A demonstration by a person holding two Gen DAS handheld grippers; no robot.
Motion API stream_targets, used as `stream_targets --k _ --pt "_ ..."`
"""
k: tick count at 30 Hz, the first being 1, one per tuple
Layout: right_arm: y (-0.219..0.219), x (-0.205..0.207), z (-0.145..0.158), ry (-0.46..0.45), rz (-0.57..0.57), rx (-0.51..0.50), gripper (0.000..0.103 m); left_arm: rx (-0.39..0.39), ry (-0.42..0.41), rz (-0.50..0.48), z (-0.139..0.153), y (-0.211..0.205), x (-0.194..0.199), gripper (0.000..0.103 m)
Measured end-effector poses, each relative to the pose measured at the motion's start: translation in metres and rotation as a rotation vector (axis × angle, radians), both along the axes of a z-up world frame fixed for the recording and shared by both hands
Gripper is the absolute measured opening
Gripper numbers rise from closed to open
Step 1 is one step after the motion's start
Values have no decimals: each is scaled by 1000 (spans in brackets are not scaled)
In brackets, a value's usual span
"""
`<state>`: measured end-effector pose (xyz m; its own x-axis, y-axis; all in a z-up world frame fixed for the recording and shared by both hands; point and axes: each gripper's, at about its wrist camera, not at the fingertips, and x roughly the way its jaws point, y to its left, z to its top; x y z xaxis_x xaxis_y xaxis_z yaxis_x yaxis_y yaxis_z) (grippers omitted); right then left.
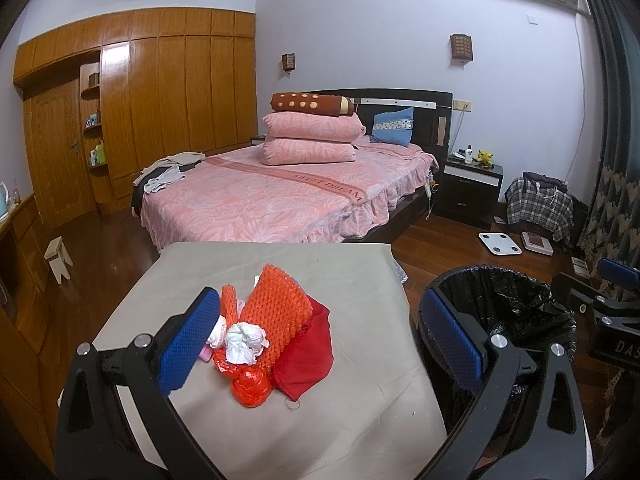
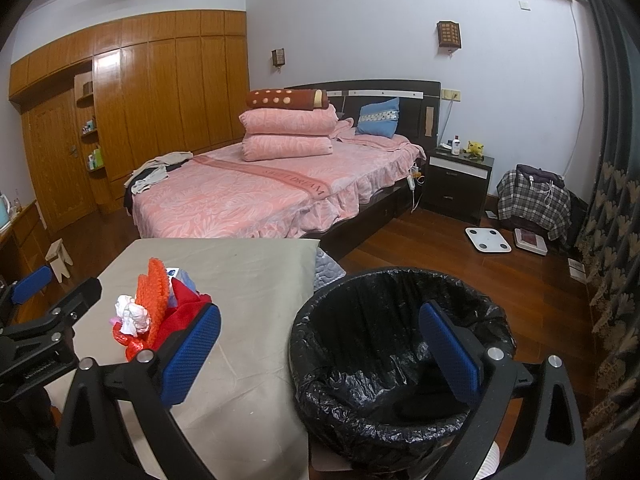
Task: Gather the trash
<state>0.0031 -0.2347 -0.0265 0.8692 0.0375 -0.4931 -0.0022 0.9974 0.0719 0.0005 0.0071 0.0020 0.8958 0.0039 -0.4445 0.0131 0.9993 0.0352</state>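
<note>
Hovering with jaws spread wide and empty: left gripper (image 1: 320,340) over the heap on the beige cloth-covered tabletop (image 1: 360,420), right gripper (image 2: 320,352) above the round bin lined with crinkly black plastic bag (image 2: 360,392) just off the tabletop's right edge. Sitting near the tabletop's front-left: orange honeycomb foam netting (image 1: 276,320), crumpled white tissue wad (image 1: 245,342), shiny red plastic ball (image 1: 251,390), soft red cloth pouch (image 1: 306,356). Risking a slip or scatter, judging by loose, springy, slick pieces tangling in one pinch.

Cloth-covered table (image 1: 248,420) carries a trash pile (image 1: 276,332) — bin (image 2: 400,360) beside it.
</note>
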Motion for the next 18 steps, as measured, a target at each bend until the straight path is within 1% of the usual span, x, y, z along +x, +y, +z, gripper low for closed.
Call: stream_targets --k 18 --pt "1 1 0 1 1 1 97 -3 1 2 -2 2 2 98"
